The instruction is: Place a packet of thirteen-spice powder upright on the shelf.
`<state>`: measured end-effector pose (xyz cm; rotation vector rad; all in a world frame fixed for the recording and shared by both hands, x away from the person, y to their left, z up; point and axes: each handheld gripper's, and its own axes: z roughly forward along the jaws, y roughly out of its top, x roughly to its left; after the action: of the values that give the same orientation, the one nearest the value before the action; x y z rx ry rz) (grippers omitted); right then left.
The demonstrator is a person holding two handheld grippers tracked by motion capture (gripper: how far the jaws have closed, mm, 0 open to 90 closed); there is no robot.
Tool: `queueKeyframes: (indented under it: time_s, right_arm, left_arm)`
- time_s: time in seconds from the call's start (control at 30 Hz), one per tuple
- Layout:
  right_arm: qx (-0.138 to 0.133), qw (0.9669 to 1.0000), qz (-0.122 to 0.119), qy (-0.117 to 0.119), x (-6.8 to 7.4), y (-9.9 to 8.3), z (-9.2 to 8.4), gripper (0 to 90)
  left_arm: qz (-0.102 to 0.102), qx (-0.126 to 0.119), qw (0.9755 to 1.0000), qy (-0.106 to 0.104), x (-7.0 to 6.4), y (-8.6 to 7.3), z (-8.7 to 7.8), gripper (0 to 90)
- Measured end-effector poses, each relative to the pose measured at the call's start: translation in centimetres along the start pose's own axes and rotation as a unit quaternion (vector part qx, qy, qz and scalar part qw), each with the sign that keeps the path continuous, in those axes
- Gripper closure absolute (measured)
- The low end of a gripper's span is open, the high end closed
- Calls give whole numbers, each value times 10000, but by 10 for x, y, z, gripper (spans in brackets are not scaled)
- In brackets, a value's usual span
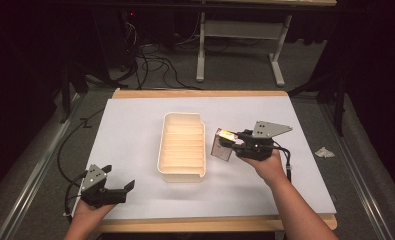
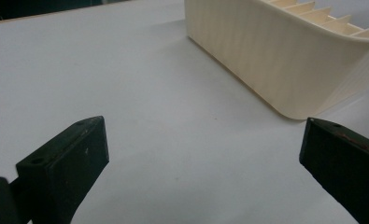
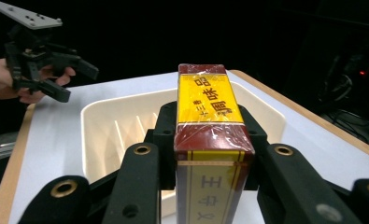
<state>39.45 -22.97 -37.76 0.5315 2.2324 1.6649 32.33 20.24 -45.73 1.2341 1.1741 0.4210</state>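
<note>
Clamped in right gripper: red-and-yellow cellophane-wrapped carton, long axis pointing at cream slotted plastic tray just left; left gripper released, farther off.

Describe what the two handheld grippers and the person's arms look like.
Both the left gripper and right gripper are black, each with two blocky jaws, brass-coloured rivets at the linkage joints, a grey three-cornered plate on top and a black cable trailing off. The forearms are bare, with no sleeves visible.

The wrapped box's lower end is cut off — its sides hidden by the jaws.
</note>
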Motion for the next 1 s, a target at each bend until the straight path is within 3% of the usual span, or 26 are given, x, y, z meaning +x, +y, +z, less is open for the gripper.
queueKeyframes:
  time_s: [0.3, 1.0]
  right_arm:
    - [37, 9988, -122, 471, -7, 6, 18, 694]
    - [116, 9938, -344, 1050, -13, 16, 52, 693]
  left_arm:
    - [11, 15, 10000, -33, 0, 1, -1, 18]
    - [-14, -67, 10000, -70, 0, 3, -4, 18]
